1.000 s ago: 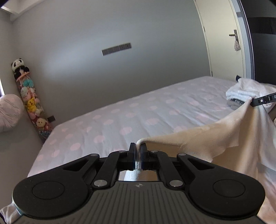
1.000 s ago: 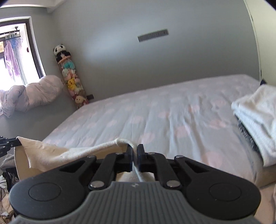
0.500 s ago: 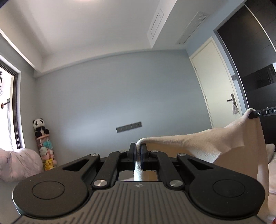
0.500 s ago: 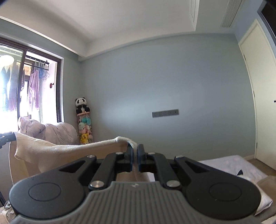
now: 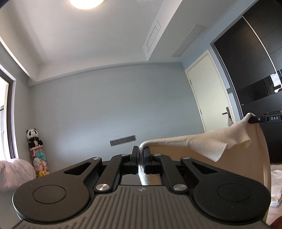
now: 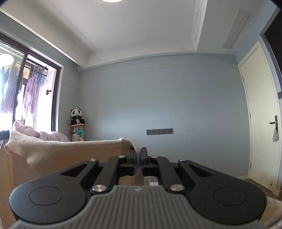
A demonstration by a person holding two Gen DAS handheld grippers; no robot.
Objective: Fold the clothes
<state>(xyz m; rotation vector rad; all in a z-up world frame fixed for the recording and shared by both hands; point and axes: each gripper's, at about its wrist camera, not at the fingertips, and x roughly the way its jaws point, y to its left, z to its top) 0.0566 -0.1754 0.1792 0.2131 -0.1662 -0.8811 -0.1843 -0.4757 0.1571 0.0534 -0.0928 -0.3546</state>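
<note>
Hanging cloth (image 5: 202,142) between both tools

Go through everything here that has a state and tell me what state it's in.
Left gripper: shut on the cream garment.
Right gripper: shut on the same garment.
Cream garment: held up, stretched between both grippers, rest hanging down.
White door: closed.
Ceiling light: on.

bed (image 5: 276,169) | pale sheet, edge only | white laundry (image 5: 275,200) on it
</note>
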